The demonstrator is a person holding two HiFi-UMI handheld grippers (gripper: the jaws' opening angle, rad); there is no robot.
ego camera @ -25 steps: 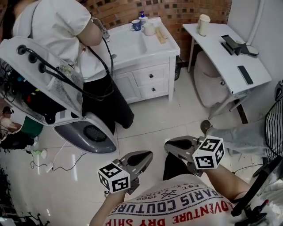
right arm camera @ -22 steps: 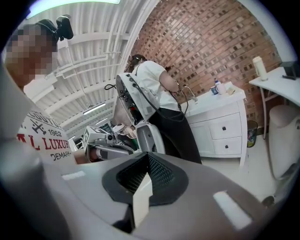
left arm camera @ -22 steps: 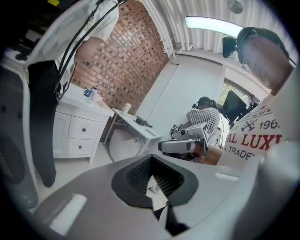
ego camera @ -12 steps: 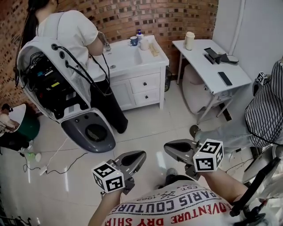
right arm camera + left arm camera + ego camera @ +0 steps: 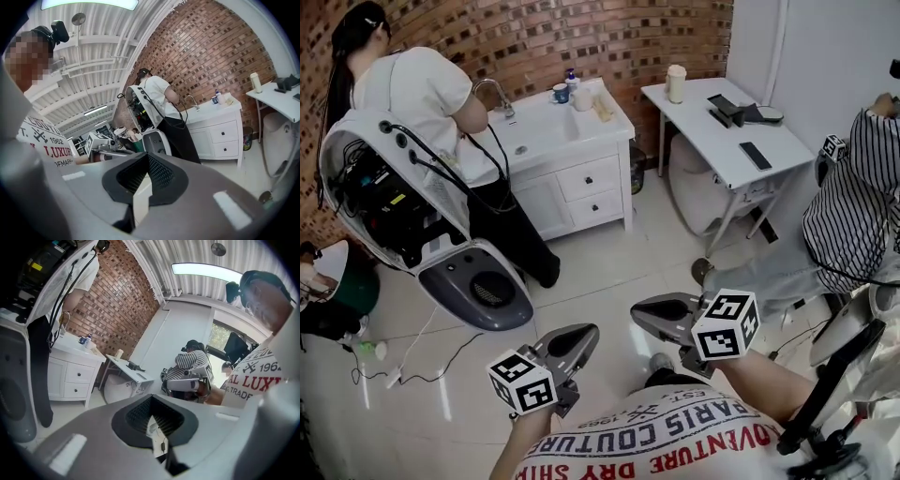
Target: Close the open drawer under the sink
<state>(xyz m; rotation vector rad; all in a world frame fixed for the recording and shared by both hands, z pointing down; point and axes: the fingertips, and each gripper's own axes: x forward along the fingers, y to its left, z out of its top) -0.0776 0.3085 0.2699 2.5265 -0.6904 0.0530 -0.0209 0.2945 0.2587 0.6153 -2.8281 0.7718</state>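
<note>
Cables trail over a white machine shell at my far left, where a person in a white top stands at the sink. The white cabinet beneath it carries two drawers on its right side, well away from both my tools; I can't tell from here whether either stands out. Further right sits a white table, then a person in stripes. Close to my chest, my left gripper has its jaws pressed together on nothing. My right gripper is likewise closed and empty.
</note>
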